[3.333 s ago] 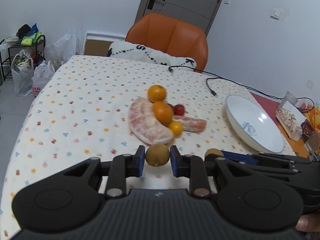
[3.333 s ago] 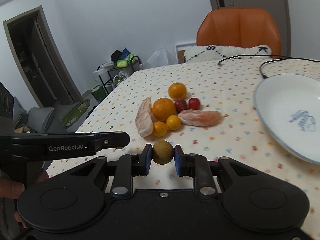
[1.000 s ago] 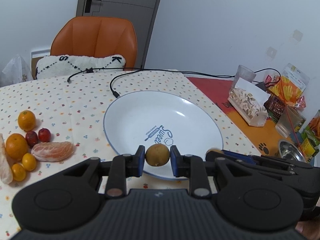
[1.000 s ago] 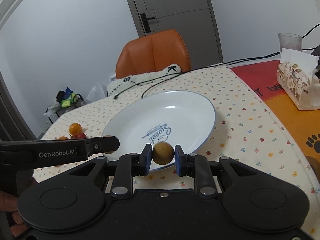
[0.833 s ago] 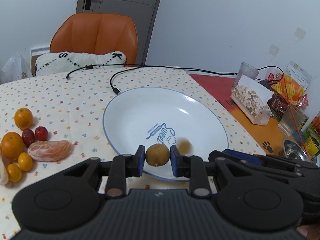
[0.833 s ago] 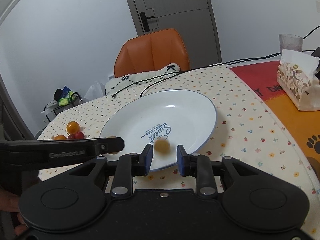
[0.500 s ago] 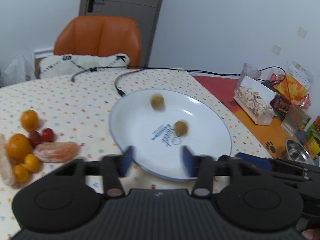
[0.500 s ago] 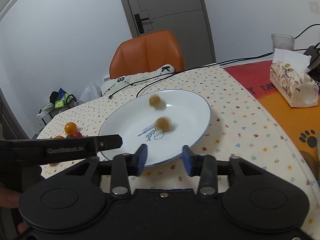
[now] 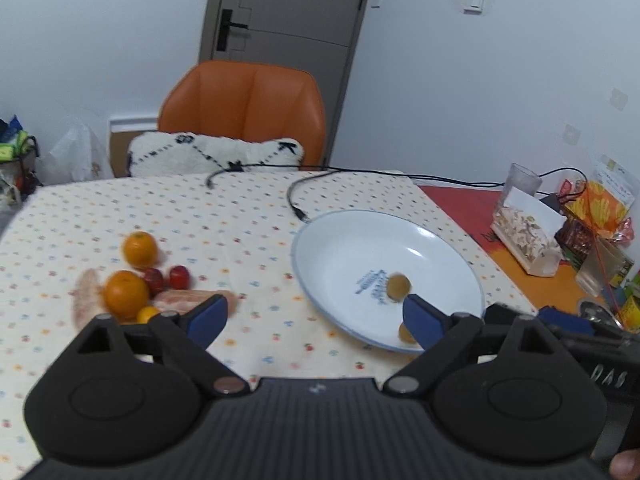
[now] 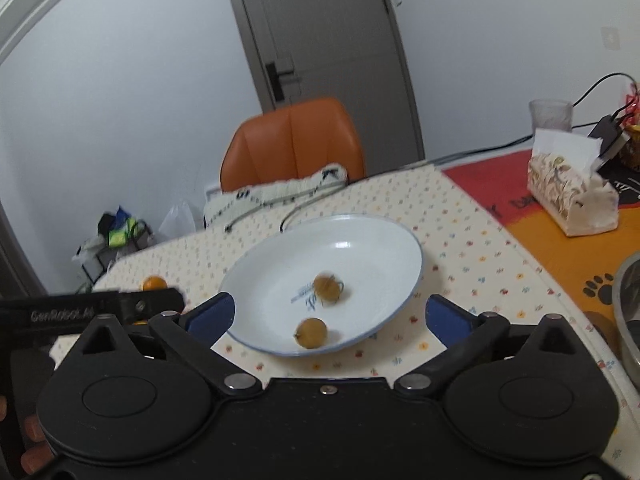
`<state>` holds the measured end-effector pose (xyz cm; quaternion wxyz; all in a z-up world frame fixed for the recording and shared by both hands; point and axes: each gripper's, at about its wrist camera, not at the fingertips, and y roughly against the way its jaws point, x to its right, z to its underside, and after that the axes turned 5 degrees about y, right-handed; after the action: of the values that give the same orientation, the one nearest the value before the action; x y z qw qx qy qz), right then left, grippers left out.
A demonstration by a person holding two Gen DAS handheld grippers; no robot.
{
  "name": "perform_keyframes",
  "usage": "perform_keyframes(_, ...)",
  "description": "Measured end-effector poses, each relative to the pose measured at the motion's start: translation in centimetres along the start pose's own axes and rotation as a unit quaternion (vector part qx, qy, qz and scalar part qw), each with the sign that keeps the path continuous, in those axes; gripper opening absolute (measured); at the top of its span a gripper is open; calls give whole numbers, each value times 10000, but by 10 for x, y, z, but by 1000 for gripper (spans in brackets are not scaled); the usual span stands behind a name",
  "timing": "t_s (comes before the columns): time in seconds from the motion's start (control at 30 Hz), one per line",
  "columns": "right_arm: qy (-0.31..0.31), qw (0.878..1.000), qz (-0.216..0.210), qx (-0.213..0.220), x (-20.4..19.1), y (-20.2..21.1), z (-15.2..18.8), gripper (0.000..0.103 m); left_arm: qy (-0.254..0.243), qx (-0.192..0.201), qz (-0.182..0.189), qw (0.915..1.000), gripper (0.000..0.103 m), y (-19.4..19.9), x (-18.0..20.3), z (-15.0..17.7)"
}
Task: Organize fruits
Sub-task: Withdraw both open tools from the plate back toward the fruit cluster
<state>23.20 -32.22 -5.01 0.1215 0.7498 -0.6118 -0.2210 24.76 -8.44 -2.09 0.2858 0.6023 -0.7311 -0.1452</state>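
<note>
Two small round brown fruits lie loose in the white plate (image 9: 352, 240): one (image 9: 399, 287) near the blue print, the other (image 9: 405, 335) by the near rim, half hidden behind a finger. My left gripper (image 9: 314, 316) hangs in front of the plate, its jaws opening wide with nothing held. My right gripper (image 10: 328, 314) is also opening and empty, with both brown fruits (image 10: 327, 287) (image 10: 311, 333) beyond it in the plate (image 10: 414, 248). To the left sits a pile of oranges (image 9: 126, 294), small red fruits (image 9: 178, 276) and peeled pomelo pieces (image 9: 188, 300).
A black cable (image 9: 296, 204) ends at the plate's far rim. An orange chair (image 9: 244, 108) with a white cushion (image 9: 216, 154) stands behind the table. A tissue box (image 10: 572, 196), a glass (image 10: 550, 114) and a metal bowl (image 10: 628, 312) crowd the right side.
Both grippers went from shut on a brown fruit to wide open. The two fruits dropped and rolled in the plate. Both grippers drew back and up a little.
</note>
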Motion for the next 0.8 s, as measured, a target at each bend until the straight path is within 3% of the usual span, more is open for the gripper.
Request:
perform_keyframes(0.4, -43, 9997, -165, 178, -21, 7, -1, 103, 201, 237, -529, 9981, 96, 37, -33, 3)
perform_keyframes(0.8, 316, 9978, -582, -58, -57, 2, 2, 103, 55, 222, -670, 9975, 97, 55, -57, 18)
